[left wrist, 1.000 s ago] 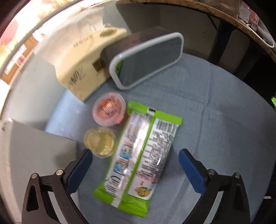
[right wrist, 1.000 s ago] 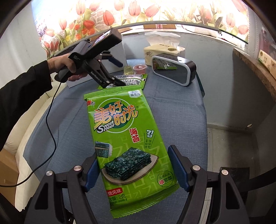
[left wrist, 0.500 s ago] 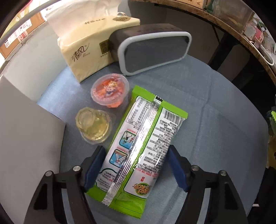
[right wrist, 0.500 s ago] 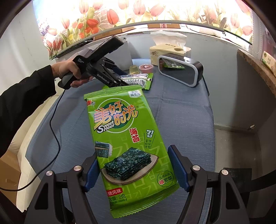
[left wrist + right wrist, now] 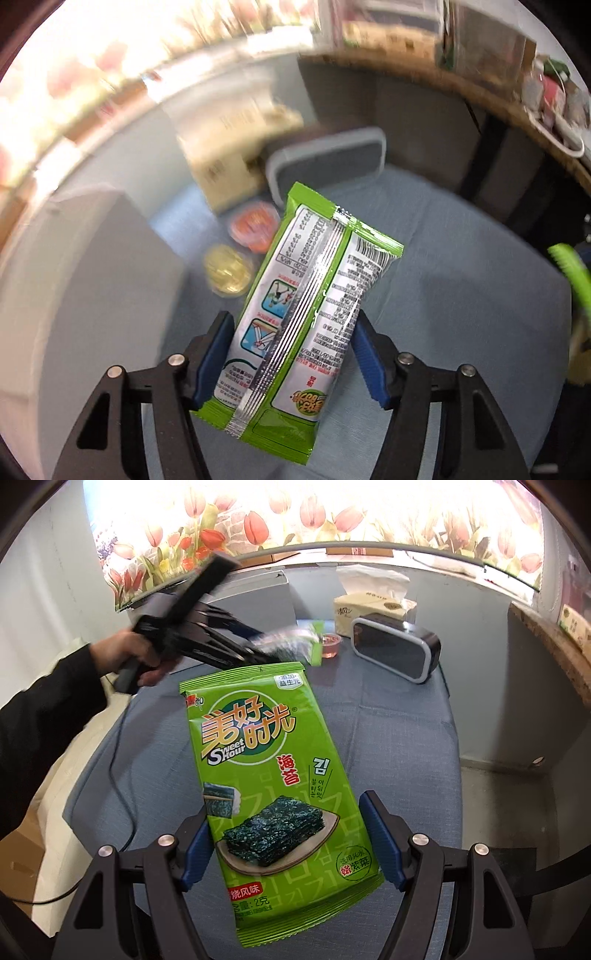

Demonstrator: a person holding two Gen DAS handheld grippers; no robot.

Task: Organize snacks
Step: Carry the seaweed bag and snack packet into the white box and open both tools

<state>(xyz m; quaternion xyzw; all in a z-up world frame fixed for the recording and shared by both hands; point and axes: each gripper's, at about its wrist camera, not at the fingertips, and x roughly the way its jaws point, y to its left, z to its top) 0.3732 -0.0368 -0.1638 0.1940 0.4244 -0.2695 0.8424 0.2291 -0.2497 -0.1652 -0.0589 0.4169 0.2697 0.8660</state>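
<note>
Snacks are in both grippers. The left gripper [image 5: 291, 354] has a green-and-silver packet [image 5: 306, 314] between its blue pads, back seam up; its jaws are closing on the packet's sides, and the packet appears lifted clear of the blue cloth [image 5: 461, 280]. Under and beyond it on the cloth sit a yellow jelly cup [image 5: 225, 269] and a red jelly cup [image 5: 255, 227], close together, with a tissue box [image 5: 229, 155] and a grey-rimmed black box [image 5: 328, 162] behind them. This view is blurred, so finer detail is lost.

The right gripper [image 5: 284, 845] holds a green seaweed bag [image 5: 273, 775] by its lower part, both pads pressing its edges at a middling width, the bag slanting up and away above the cloth. In the right wrist view the person's left hand [image 5: 129, 657] carries its tool over the far end of the table [image 5: 406, 738], near the red cup.

By my reading, the step in hand is the pick-up: both packets gripped, neither yet put in place. No tray or bin is plainly visible, so I cannot tell where they belong. The next move calls for carrying each packet to its spot without squeezing harder, since such bags crumple and can slip at an angle, then opening only once the packet rests flat.
</note>
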